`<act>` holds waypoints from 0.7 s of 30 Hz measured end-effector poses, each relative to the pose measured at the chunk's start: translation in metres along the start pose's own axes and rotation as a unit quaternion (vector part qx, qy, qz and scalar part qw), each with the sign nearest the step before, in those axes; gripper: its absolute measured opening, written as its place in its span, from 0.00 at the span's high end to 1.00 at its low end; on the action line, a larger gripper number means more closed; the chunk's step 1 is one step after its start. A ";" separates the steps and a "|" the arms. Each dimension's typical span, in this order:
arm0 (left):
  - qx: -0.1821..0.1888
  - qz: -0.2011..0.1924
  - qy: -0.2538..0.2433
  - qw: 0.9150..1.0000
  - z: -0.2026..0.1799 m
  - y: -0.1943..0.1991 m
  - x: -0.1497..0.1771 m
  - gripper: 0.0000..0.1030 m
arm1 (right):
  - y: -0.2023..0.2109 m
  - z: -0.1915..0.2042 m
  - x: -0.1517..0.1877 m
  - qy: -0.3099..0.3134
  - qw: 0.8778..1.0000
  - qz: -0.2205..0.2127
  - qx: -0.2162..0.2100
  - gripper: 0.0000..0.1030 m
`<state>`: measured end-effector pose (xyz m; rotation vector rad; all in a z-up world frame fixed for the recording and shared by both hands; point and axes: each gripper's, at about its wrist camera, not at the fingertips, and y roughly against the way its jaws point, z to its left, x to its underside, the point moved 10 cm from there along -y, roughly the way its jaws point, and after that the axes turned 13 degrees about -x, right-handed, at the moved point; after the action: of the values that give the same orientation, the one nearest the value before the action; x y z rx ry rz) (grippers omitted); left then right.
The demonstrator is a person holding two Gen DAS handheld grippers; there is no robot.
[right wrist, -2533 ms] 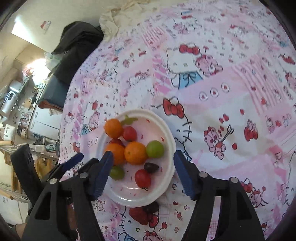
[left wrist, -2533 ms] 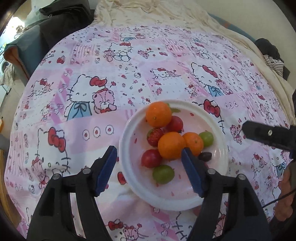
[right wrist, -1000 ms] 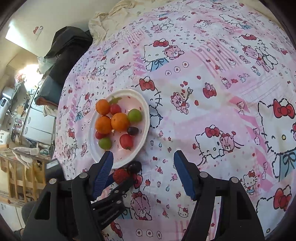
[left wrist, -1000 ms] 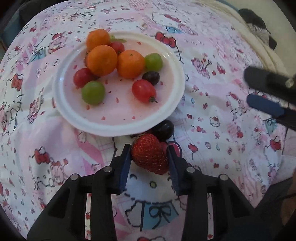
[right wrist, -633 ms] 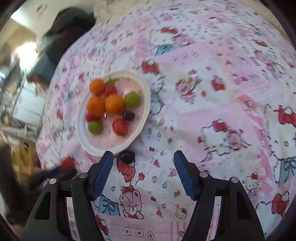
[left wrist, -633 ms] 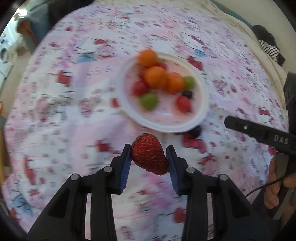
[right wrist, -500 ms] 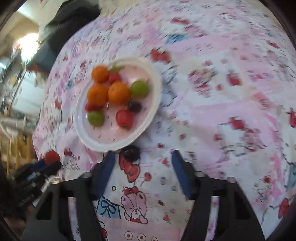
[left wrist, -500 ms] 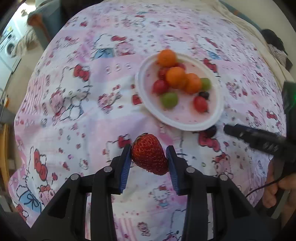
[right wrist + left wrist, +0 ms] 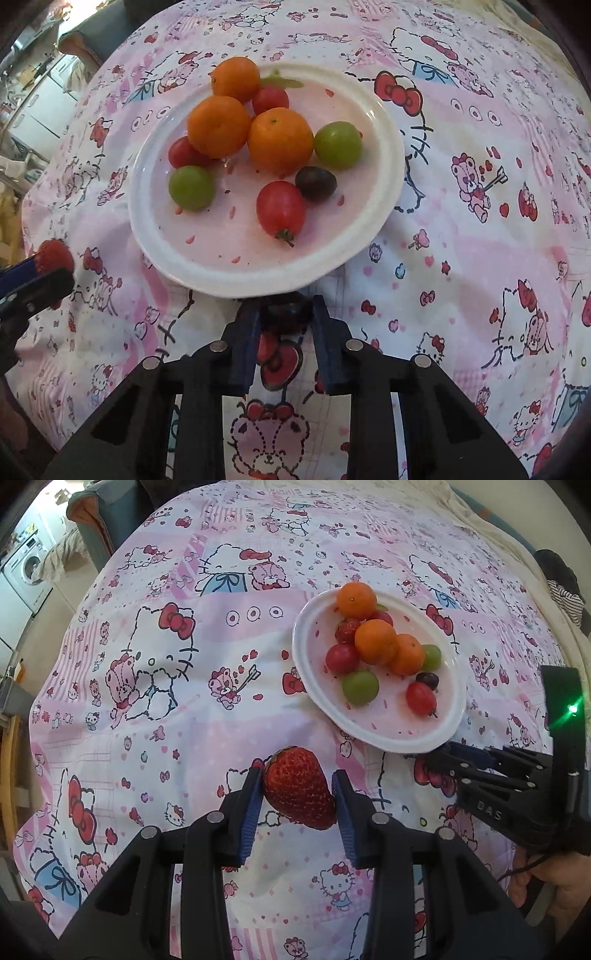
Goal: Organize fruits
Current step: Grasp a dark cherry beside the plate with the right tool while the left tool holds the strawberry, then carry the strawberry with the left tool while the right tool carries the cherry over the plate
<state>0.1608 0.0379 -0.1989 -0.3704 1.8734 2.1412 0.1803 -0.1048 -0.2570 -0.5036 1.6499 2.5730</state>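
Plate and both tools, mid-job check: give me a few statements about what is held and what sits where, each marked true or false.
1. The left tool holds a strawberry. True.
2. The right tool is wide open over bare cloth. False: it is shut on a dark grape just off the plate's near rim.
3. Three oranges lie on the white plate. True.
4. The plate holds no green fruit. False: two green grapes lie on it.
5. The held strawberry is above the plate. False: it is over the patterned cloth, clear of the plate.
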 end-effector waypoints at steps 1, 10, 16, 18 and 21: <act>-0.001 -0.002 -0.001 1.000 -0.001 0.000 0.000 0.67 | 0.002 -0.001 0.001 -0.003 1.000 -0.001 -0.004 0.74; 0.004 -0.030 -0.011 0.999 -0.010 0.009 -0.004 0.68 | 0.030 0.000 0.016 -0.020 0.999 -0.020 -0.029 0.74; 0.003 -0.065 -0.015 0.998 -0.012 0.021 -0.012 0.76 | 0.056 0.004 0.010 -0.037 0.997 -0.052 -0.046 0.74; 0.006 -0.062 -0.012 0.998 -0.010 0.021 -0.013 0.76 | 0.066 0.004 0.005 -0.045 0.995 -0.069 -0.057 0.74; 0.038 -0.045 0.027 0.998 0.000 0.020 -0.015 0.68 | 0.075 0.004 -0.001 -0.053 0.993 -0.082 -0.065 0.74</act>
<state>0.1670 0.0345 -0.1749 -0.4916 1.9229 2.0142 0.1646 -0.1338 -0.1900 -0.4794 1.3537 2.5499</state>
